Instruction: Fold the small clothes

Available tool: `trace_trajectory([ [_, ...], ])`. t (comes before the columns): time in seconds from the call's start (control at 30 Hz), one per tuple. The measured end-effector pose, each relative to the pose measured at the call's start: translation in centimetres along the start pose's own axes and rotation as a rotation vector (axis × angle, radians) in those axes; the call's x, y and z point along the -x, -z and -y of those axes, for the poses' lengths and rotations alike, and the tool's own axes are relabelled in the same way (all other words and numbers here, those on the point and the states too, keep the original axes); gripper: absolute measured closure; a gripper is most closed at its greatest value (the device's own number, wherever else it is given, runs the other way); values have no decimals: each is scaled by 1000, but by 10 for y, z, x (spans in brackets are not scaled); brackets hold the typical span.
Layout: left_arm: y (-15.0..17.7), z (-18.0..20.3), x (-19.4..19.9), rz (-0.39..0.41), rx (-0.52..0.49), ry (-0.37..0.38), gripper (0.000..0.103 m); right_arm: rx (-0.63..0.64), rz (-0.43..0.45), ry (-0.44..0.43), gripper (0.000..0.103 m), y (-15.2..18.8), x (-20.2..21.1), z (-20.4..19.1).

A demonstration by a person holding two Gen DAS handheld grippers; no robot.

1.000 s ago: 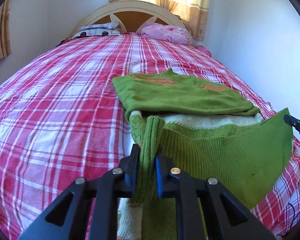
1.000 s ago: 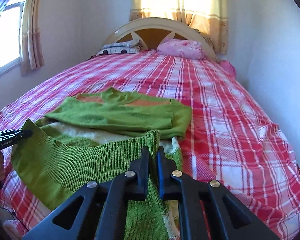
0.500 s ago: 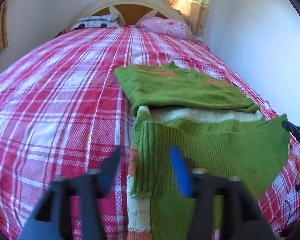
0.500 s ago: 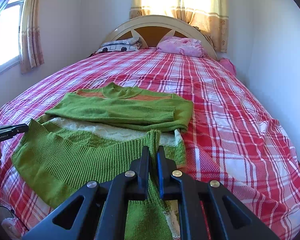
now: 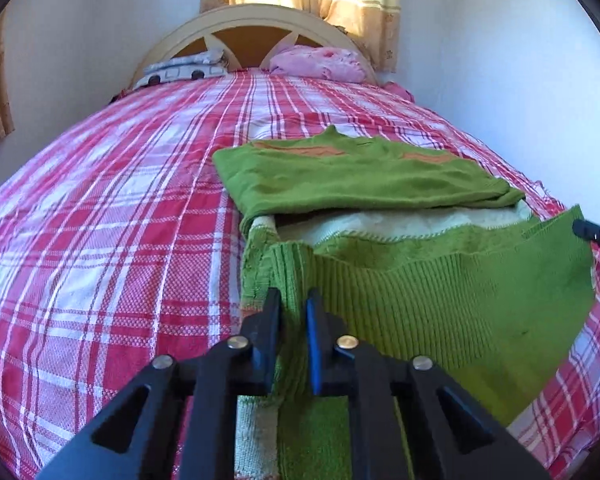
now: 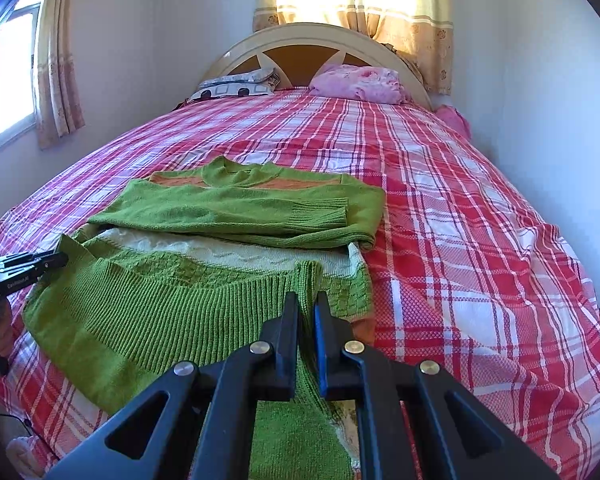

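Green ribbed knit hem of the small green, cream and orange sweater (image 5: 452,300) is pinched at one corner by the left tongs (image 5: 293,308) and at the opposite corner by the right tongs (image 6: 307,310). Just ahead of both tongs, its body is spread on the red-and-white plaid bedspread (image 6: 460,240).

Right hand-held gripper (image 6: 307,312) pinching green sweater (image 6: 172,304) hem.

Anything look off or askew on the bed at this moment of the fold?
Nothing looks damaged or spilled. The green sweater lies on the plaid bedspread, sleeves folded across it. Both grippers, left and right, pinch its ribbed hem, lifted off the bed. A dark smudge shows on the raised hem in the left view.
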State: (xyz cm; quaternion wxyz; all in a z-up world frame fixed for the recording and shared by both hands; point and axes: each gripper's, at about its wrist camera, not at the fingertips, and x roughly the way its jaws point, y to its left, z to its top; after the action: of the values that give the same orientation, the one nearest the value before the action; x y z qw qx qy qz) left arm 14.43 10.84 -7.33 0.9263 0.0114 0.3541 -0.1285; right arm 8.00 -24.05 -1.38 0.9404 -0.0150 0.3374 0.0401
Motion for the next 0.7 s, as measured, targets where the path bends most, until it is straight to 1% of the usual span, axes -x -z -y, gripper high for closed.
trace_trajectory([
  [0.1, 2, 0, 13, 36, 11, 20, 93, -6, 0, 7, 96, 2, 1, 2],
  [0.2, 4, -4, 35, 104, 45, 59, 93, -21, 5, 7, 96, 5, 6, 5],
  [0.3, -6, -8, 42, 116, 82, 81, 93, -26, 25, 11, 96, 2, 13, 7],
  [0.43, -36, -15, 38, 111, 126, 79, 93, -1, 64, 11, 96, -19, 19, 6],
  [0.53, -56, -19, 32, 110, 149, 64, 93, 28, 95, 31, 96, -38, 19, 5],
  [0.7, -99, -29, 15, 133, 181, 51, 93, 51, 125, 44, 96, -76, 3, 11],
])
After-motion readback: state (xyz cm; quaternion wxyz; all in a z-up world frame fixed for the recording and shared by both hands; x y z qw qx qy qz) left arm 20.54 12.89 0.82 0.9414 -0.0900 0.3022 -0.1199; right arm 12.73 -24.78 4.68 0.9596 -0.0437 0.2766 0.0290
